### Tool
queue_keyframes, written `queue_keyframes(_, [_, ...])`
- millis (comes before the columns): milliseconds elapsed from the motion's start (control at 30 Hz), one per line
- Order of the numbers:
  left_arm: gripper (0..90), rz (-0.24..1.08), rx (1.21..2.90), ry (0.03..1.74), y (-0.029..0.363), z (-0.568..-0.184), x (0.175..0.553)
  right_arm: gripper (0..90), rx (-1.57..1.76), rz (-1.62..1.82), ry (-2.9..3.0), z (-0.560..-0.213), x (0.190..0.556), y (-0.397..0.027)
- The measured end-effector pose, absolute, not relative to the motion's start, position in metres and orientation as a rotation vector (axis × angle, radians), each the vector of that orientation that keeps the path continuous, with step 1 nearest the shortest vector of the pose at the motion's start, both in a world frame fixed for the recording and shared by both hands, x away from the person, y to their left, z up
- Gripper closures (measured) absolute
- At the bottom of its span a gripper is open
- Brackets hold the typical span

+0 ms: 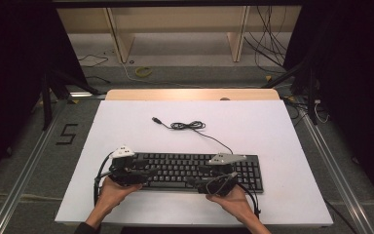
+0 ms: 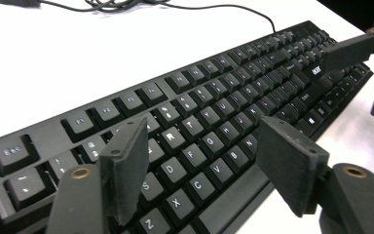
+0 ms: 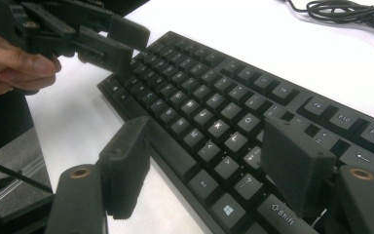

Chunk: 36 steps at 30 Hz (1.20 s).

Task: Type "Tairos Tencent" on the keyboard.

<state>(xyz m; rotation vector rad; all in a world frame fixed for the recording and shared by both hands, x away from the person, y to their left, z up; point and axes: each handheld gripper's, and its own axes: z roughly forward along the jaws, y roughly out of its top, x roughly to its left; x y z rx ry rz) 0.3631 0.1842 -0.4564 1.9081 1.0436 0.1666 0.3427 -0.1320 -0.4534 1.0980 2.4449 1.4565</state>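
Two grippers, left gripper point(image 1: 146, 173) and right gripper point(image 1: 195, 182), hover over the near edge of the black keyboard point(image 1: 195, 168), which lies on the white table point(image 1: 126, 122) with its cable point(image 1: 190, 126) coiled just behind it. Risk, as judged: a dipping jaw could press keys or nudge the keyboard askew, or a lift could drag the cable. Both sets of jaws stand wide open, gripping nothing.

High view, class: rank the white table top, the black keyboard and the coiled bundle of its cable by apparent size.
1. white table top
2. black keyboard
3. coiled bundle of the cable, clearly the smallest.
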Motion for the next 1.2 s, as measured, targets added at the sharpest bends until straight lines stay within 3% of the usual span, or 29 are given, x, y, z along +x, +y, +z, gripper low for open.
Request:
queue_keyframes(167, [33.8,0.186,1.899,1.051,0.184,-0.453,0.368,35.5,1.093,1.455,2.45,-0.453,0.342,-0.131])
queue_keyframes(333, [38.1,0.196,1.906,1.06,0.184,-0.452,0.374,34.5,1.089,1.456,2.451,-0.453,0.341,-0.129])
queue_keyframes(867, [78.4,0.228,2.044,1.07,0.177,-0.463,0.389,33.1,1.078,1.451,2.458,-0.453,0.339,-0.127])
queue_keyframes(1100, [88.7,0.229,2.081,1.061,0.174,-0.467,0.391,33.1,1.073,1.451,2.458,-0.453,0.339,-0.127])
queue_keyframes(1200, [88.9,0.231,2.094,1.066,0.172,-0.468,0.392,33.1,1.071,1.45,2.458,-0.453,0.339,-0.127])
